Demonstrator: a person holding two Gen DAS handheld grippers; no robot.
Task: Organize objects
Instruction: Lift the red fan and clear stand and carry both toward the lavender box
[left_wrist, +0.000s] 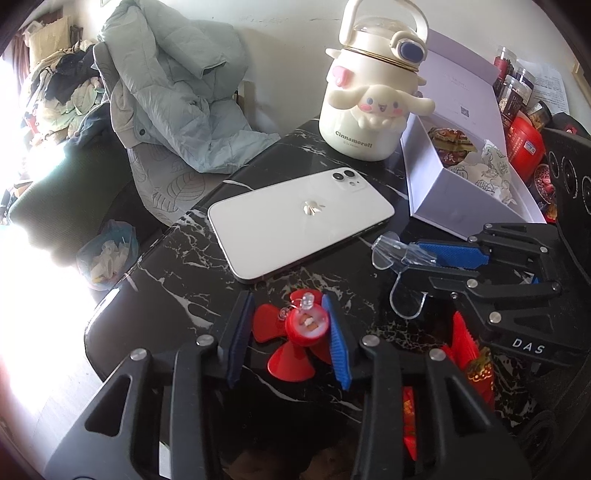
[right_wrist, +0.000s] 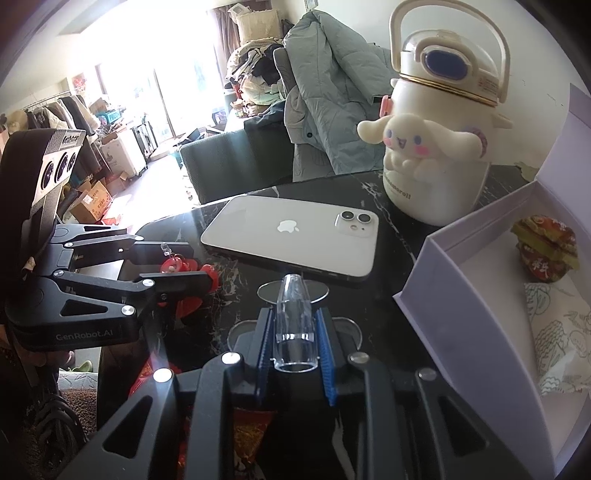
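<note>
Strong daylight from the windows (right_wrist: 155, 85), blown out to white far left of the left gripper (left_wrist: 288, 328) and up-left of the right gripper (right_wrist: 295, 343). Glossy reflections on the black marble table (left_wrist: 177, 266) and the phone (left_wrist: 299, 218) ahead. Heavy fisheye bending, dark vignette at corners, centre sharp, edges soft
</note>
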